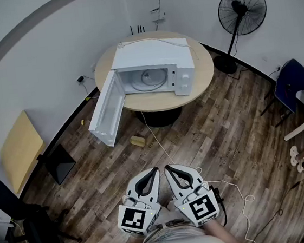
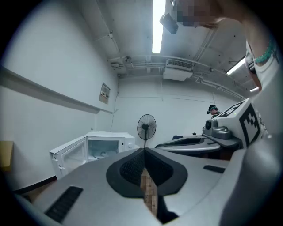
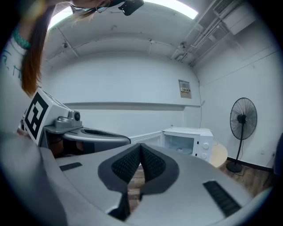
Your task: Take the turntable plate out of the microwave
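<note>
A white microwave [image 1: 154, 69] stands on a round wooden table [image 1: 204, 77] across the room, its door [image 1: 106, 111] swung wide to the left. The glass turntable plate [image 1: 150, 79] lies inside the cavity. In the left gripper view the microwave [image 2: 106, 148] shows far off at the left; in the right gripper view the microwave [image 3: 190, 143] shows far off at the right. Both grippers are held close to my body, far from the table. My left gripper [image 1: 155, 170] and my right gripper [image 1: 168, 168] are side by side, both shut with nothing between the jaws.
A black standing fan [image 1: 241, 15] is right of the table. A white cable [image 1: 160, 144] runs from the table across the wooden floor. A small yellow block [image 1: 138, 141] lies near the door. A blue chair [image 1: 290, 86] stands at the right, dark chairs [image 1: 21, 220] at the left.
</note>
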### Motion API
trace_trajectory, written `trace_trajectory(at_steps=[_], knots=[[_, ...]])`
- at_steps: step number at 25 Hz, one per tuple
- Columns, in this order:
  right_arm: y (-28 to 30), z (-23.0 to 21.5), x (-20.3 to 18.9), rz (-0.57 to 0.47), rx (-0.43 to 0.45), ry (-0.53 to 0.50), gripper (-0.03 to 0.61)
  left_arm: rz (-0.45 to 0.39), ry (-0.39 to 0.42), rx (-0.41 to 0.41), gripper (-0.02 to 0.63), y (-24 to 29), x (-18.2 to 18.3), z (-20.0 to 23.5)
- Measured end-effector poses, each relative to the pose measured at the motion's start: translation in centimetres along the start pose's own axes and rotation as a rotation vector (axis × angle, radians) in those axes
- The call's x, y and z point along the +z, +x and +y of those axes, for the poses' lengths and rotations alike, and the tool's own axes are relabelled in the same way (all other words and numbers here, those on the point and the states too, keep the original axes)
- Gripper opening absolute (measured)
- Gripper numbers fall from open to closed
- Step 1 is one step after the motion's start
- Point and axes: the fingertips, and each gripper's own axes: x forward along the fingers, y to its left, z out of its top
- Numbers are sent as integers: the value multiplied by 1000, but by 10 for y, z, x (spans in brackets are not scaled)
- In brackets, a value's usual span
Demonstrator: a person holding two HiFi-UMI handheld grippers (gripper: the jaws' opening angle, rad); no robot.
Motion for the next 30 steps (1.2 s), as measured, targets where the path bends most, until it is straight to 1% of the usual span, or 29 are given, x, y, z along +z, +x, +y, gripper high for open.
trace_trajectory(at_steps=[5,15,21,30], knots=[[2,0,3,-18,2,43,-9,-6,-3,19,14,-5,0,7],[7,-4,6,-21,14,30,-9,-5,-5,29,14,-2,4,6],[4,-12,4,-26,34,25,-9,-22,-13,39,14,5,7,-1],[5,-26,1,-31,37,22,-9,-30,-21,46,14,19,9,-5]])
